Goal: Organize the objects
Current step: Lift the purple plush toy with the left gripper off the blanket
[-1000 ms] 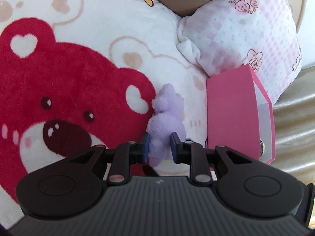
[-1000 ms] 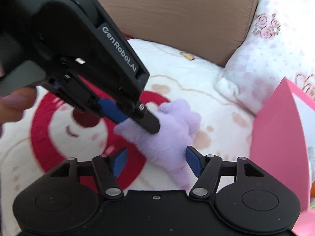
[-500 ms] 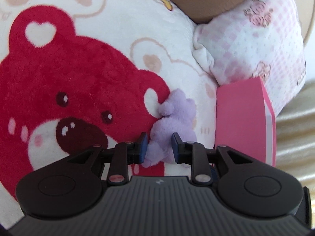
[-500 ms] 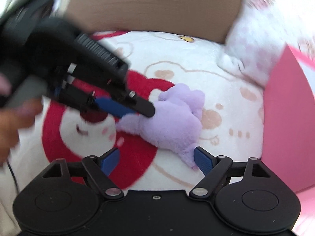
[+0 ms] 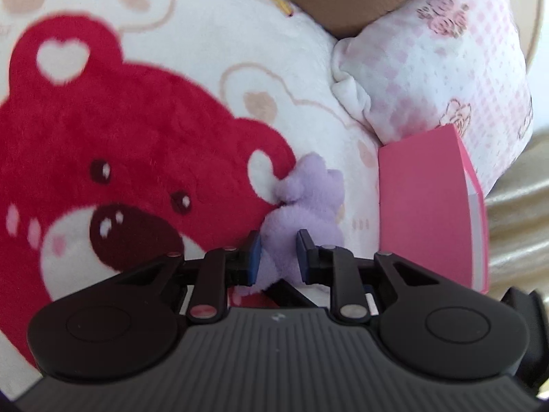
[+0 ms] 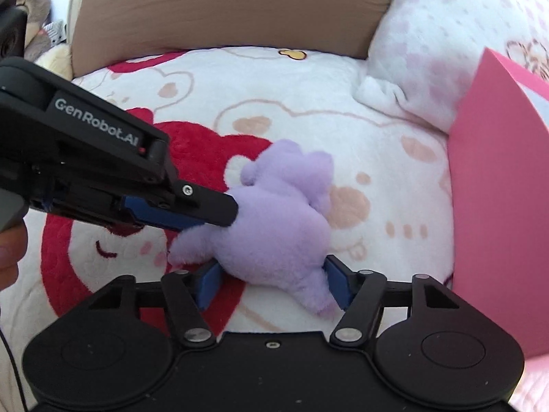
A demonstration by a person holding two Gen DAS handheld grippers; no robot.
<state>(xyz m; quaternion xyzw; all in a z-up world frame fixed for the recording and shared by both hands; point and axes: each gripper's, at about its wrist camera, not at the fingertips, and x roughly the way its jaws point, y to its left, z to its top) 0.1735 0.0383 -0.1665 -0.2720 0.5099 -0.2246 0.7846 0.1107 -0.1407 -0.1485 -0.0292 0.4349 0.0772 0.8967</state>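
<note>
- Blue fingers (image 5: 254, 255) of the left gripper (image 5: 277, 255) pinch the fluffy purple plush toy (image 6: 278, 219) at lower centre, hiding part of it.
- The right gripper (image 6: 272, 283) is closing around the toy's rounded bottom.
- Fleecy bear blanket (image 6: 308, 103) underneath; pink box (image 6: 501, 206) cut off at the right edge.

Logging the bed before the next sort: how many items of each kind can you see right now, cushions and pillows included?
Fluffy purple plush toy: 1
Pink cardboard box: 1
White fleece cushion with red bear print: 1
Pink-and-white rose-print pillow: 1
Brown fabric cushion: 1
Total: 5
</note>
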